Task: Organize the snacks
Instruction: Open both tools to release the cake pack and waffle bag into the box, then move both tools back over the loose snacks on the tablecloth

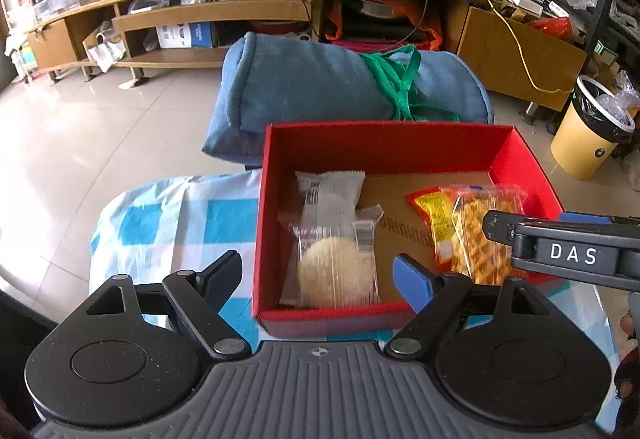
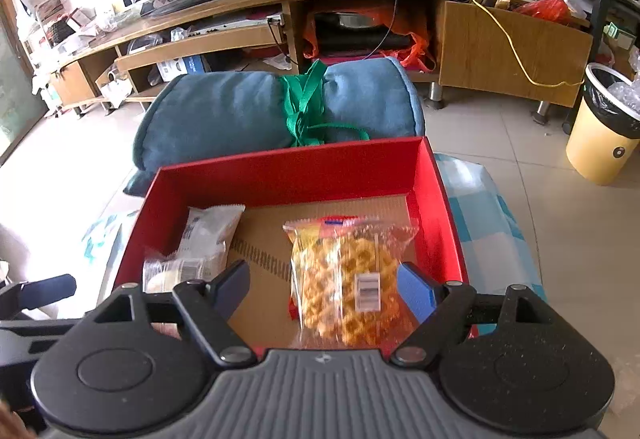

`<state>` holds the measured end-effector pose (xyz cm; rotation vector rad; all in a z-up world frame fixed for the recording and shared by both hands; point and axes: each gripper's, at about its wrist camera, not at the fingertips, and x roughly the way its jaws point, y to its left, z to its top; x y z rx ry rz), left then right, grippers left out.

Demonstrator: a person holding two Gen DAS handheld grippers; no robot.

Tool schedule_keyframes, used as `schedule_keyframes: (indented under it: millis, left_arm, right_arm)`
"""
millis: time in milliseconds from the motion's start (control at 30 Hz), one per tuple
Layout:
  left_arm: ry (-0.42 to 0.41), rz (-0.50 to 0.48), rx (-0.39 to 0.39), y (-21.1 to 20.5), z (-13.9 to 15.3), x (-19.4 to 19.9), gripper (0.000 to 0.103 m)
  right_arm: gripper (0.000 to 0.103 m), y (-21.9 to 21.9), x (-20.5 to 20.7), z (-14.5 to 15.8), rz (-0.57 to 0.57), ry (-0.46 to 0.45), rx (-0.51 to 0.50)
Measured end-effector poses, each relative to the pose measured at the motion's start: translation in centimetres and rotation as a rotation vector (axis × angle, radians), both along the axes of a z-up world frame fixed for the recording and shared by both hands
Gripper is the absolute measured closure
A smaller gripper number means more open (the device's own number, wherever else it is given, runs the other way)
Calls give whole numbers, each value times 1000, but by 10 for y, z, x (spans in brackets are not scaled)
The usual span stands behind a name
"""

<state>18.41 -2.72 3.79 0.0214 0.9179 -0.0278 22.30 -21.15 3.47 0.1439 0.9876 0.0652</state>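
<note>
A red cardboard box (image 1: 276, 199) (image 2: 288, 171) stands on a blue-and-white checked cloth (image 1: 168, 223). Inside at the left lie a white wrapped snack (image 1: 330, 195) (image 2: 208, 231) and a round pale cake in clear wrap (image 1: 334, 271) (image 2: 172, 273). At the right lie a clear bag of golden lattice crisps (image 1: 480, 239) (image 2: 348, 287) and a yellow-red packet (image 1: 434, 211) partly under it. My left gripper (image 1: 318, 279) is open and empty over the box's near left corner. My right gripper (image 2: 324, 289) is open, its fingers on either side of the crisp bag's near end; it also shows in the left wrist view (image 1: 560, 251).
A rolled blue cushion tied with a green strap (image 1: 344, 95) (image 2: 276, 111) lies just behind the box. A yellow bin with a black liner (image 1: 592, 131) (image 2: 608, 131) stands at the right on the tiled floor. A wooden TV bench (image 1: 240, 15) lines the back.
</note>
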Motion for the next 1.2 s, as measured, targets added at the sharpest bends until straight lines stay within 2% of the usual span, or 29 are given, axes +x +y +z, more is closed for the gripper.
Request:
schedule_keyframes:
  millis: [433,633,800,933,1033,1200]
  left_arm:
    - [70,-11,17,13,-17,-34,16]
    - [142,1,-24,22,-29,-53,16]
    - [212,43,-96,33,-40,-68,16]
    - [264,86,-121,35,-52,-69,16]
    - [308,140,-180,37,-61,-65,16]
    - [300,256,-210,37,-67,-60,16]
  right_arm:
    - [24,-3,-33,-9,31,46,-23]
    - [24,2,-43,-11,60,56,-28]
    - [24,5,-47,-11,82,61,-28]
    - [24,9,-51,-13,110,73,-30]
    - [24,8,-52,-15,113,84,-25]
    - [24,6,-53,-13,108,85,-7]
